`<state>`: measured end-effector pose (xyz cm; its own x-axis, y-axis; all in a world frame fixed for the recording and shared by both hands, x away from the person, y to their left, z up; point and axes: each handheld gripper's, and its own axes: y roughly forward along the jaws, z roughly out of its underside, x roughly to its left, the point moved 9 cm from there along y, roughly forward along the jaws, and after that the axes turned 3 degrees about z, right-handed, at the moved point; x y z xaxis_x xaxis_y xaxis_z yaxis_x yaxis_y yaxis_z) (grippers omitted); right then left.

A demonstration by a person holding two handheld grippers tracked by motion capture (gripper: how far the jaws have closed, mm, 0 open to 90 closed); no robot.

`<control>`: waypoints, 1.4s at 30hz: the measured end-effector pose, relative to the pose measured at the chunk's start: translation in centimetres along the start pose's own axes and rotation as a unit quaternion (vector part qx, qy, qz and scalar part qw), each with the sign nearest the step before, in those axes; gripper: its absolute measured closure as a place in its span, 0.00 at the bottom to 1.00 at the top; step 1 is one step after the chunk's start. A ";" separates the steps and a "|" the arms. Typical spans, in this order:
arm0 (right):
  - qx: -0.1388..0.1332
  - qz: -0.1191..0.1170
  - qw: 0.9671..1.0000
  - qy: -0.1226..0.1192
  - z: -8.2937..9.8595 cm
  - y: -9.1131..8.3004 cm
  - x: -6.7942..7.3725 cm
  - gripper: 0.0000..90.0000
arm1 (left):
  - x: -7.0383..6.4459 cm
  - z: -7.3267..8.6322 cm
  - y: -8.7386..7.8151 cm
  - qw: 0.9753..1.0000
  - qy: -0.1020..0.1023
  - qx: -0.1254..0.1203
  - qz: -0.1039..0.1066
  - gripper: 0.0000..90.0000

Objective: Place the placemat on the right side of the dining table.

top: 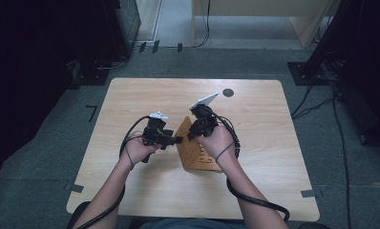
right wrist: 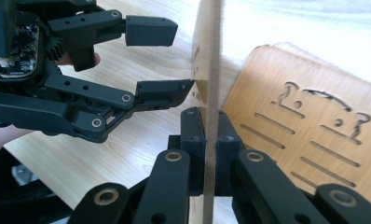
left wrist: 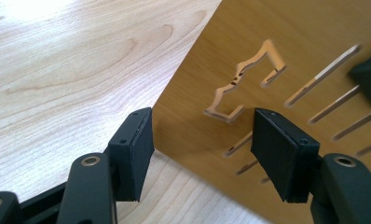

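Note:
A thin brown wooden panel with cut-out slots and shapes stands on edge on the light wooden table. My right gripper is shut on its lower edge. A second, similar panel lies beside it. In the high view the panels sit at the table's middle, under my right gripper. My left gripper is open, its jaws on either side of the upright panel's corner without touching it. It appears in the right gripper view as the left gripper, and in the high view as the left gripper.
A small dark round hole marks the table's far side. Cables trail from both grippers toward the near edge. Dark equipment and cables stand on the floor at the right and far left.

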<state>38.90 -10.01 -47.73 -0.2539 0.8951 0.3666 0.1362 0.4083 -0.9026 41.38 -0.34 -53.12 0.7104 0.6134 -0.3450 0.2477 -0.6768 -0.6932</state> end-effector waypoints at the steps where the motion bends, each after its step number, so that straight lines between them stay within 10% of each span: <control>1: 0.000 0.000 1.000 0.000 0.0 0.0 0.0 0.97 | 0.0 0.0 0.0 1.000 0.000 0.000 0.000 0.42; 20: -0.002 0.050 0.998 -0.029 -0.5 -1.3 0.6 0.98 | -0.1 0.3 0.3 1.000 0.011 0.008 -0.008 0.42; 42: -0.017 0.051 0.998 -0.024 -0.6 -4.0 -1.2 0.98 | -0.1 0.3 0.5 1.000 0.023 0.008 -0.010 0.41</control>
<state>39.26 -12.58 -44.36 -0.2818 0.9234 0.2605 0.1962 0.3212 -0.9264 41.21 -0.61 -53.58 0.7357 0.6063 -0.3020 0.2511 -0.6583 -0.7097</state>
